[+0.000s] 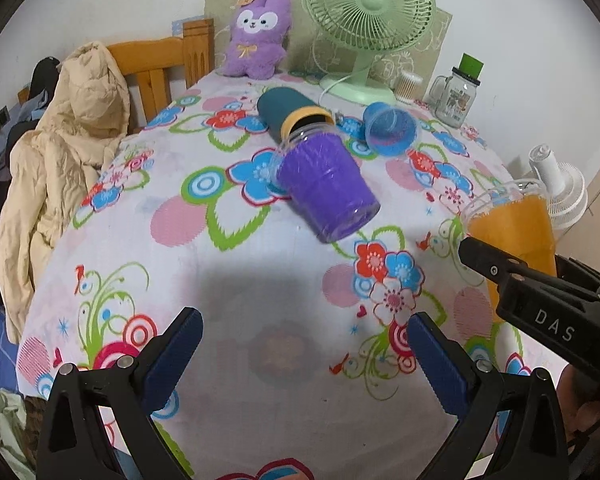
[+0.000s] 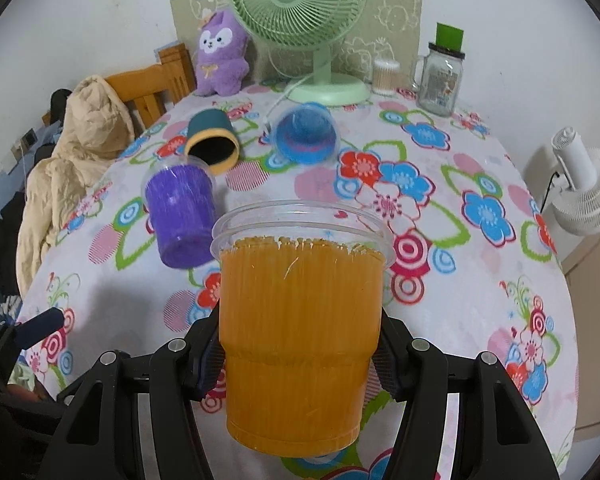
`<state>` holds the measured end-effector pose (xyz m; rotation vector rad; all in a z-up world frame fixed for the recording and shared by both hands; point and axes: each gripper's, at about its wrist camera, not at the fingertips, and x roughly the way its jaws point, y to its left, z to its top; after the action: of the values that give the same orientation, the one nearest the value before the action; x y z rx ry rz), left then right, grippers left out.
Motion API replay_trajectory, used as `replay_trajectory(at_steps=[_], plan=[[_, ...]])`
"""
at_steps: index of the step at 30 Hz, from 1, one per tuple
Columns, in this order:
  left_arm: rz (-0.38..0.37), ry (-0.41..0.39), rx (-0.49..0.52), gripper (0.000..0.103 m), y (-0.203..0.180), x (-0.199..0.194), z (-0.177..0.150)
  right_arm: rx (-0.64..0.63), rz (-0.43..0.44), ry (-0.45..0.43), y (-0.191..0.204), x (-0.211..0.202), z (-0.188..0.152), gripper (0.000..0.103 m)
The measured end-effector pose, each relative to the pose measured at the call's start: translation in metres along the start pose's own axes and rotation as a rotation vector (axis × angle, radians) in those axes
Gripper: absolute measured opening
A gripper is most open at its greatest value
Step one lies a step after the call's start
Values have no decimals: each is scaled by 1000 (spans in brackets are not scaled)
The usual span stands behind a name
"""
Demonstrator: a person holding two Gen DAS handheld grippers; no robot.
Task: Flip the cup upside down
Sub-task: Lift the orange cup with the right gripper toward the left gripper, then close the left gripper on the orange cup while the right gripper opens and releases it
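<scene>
My right gripper (image 2: 298, 354) is shut on an orange plastic cup (image 2: 300, 320) and holds it above the table, clear rim pointing away from the camera. The cup also shows at the right of the left wrist view (image 1: 512, 224), with the right gripper's finger (image 1: 484, 258) on it. My left gripper (image 1: 304, 340) is open and empty over the near part of the table. A purple cup (image 1: 326, 190) lies on its side mid-table. A blue cup (image 1: 390, 128) and a teal cup with a yellow rim (image 1: 292, 114) lie on their sides behind it.
The table has a floral cloth (image 1: 220, 280). At the back stand a green fan (image 1: 370, 4), a purple plush toy (image 1: 256, 36), a glass jar with a green lid (image 1: 458, 92) and a cotton swab tub (image 1: 408, 86). A chair with a beige jacket (image 1: 60, 152) stands left; a white fan (image 2: 580, 192) stands right.
</scene>
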<state>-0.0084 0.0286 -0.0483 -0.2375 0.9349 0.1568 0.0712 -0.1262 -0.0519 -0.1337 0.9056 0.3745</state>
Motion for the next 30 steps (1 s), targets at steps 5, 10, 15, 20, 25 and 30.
replay_trajectory(at_steps=[5,10,15,20,25,30], plan=[[-5,7,1,103,1,2,-8,20,-9,22,-3,8,-10,64],[-15,29,-10,103,4,8,-21,41,10,71,-1,25,-20,64],[-5,39,-9,103,4,8,-26,40,24,110,4,31,-25,67],[-6,29,11,103,-1,4,-26,58,44,138,1,30,-23,81],[-63,-2,-13,103,-5,-6,-22,107,114,113,-19,14,-17,88],[-85,-40,30,103,-26,-14,-15,181,203,51,-51,-14,-11,89]])
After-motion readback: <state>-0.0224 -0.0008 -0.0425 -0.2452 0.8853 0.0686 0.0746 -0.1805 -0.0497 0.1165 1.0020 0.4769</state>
